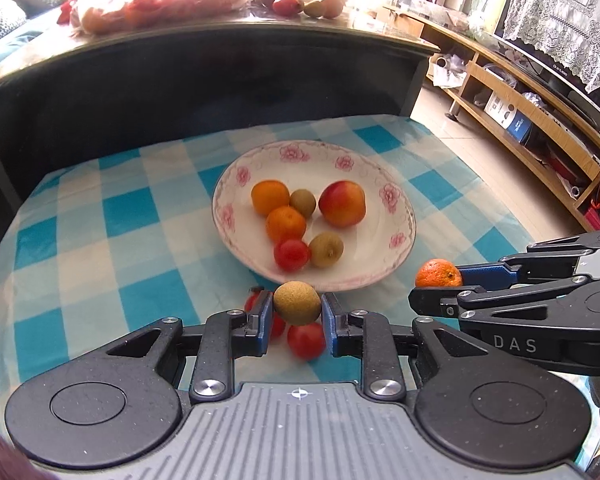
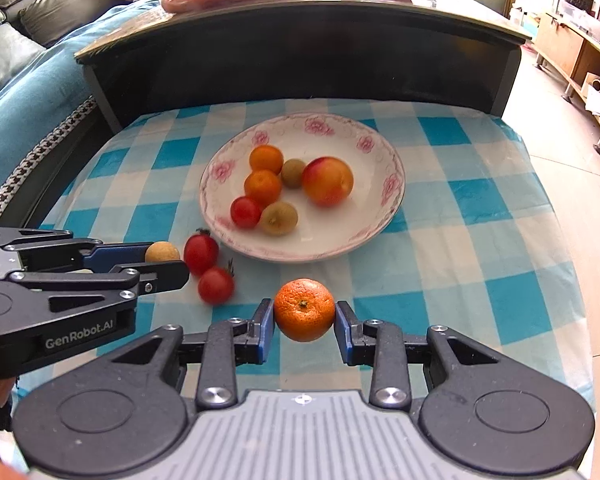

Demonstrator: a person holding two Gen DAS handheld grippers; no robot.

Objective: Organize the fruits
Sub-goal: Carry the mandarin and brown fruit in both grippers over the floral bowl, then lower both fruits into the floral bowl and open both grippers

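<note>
The left gripper (image 1: pixel 297 312) pinches a brown kiwi (image 1: pixel 297 303). The right gripper (image 2: pixel 305 326) pinches a tangerine (image 2: pixel 304 309), near the plate (image 2: pixel 380 216).

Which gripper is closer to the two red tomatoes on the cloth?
Left. The left gripper, holding a kiwi, is right above the tomatoes. The right gripper, holding a tangerine, is off to their right.
</note>
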